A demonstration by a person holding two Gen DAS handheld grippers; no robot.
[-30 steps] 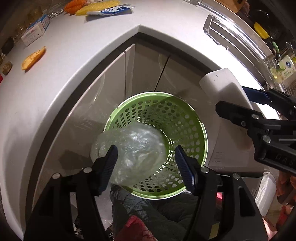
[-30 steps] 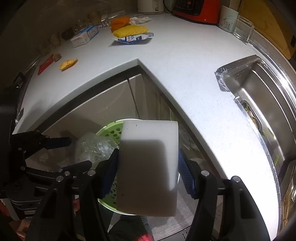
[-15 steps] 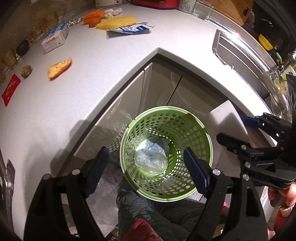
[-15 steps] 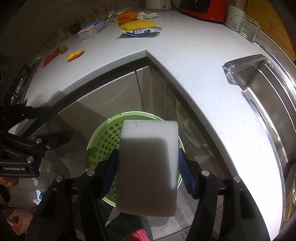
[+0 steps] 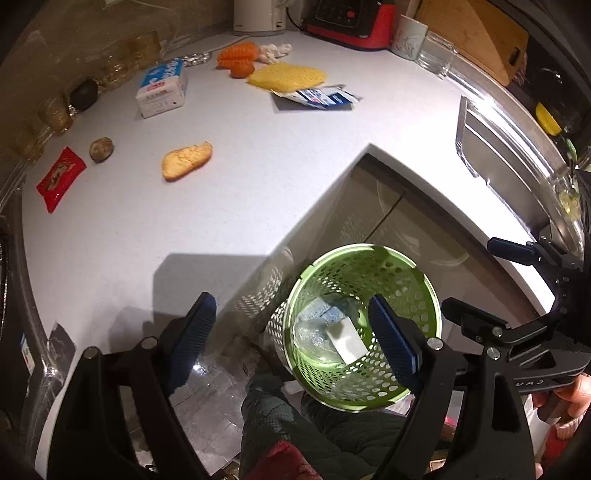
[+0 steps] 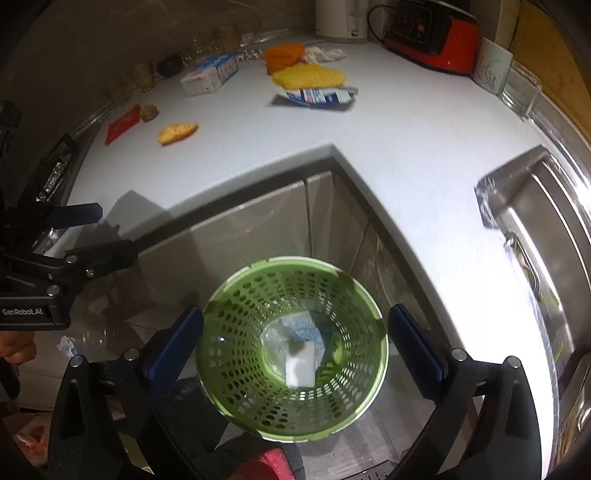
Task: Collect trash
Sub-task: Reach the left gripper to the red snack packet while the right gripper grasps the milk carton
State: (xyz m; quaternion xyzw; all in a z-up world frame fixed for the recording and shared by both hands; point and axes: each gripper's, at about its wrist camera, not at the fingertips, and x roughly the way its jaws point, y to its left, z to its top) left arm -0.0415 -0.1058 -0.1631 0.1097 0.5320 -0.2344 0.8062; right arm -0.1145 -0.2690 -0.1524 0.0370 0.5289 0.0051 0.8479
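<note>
A green perforated basket (image 5: 364, 254) stands on the floor in the inner corner of the white counter (image 5: 184, 229). In it lie a white block (image 5: 345, 341), a clear plastic bag (image 5: 308, 338) and something blue. My left gripper (image 5: 291, 325) hangs open over the basket's left side with nothing between its fingers. My right gripper (image 6: 295, 332) is above the basket (image 6: 295, 266), jaws opening, nothing between them; the white block (image 6: 301, 367) lies below. On the counter are a bread piece (image 5: 186, 160), a red packet (image 5: 61, 177), a milk carton (image 5: 162, 88) and a flattened carton (image 5: 317, 96).
A yellow cloth (image 5: 288, 75), orange items (image 5: 236, 55) and a round brown thing (image 5: 100, 148) lie further back. A red appliance (image 5: 351, 18) and a mug (image 5: 408, 37) line the wall. The steel sink (image 6: 546, 229) is right. A person's knee (image 5: 295, 424) is beside the basket.
The left gripper let the plastic bag fall into the basket, then rose and drew left. The right gripper opened and the white block dropped into the basket.
</note>
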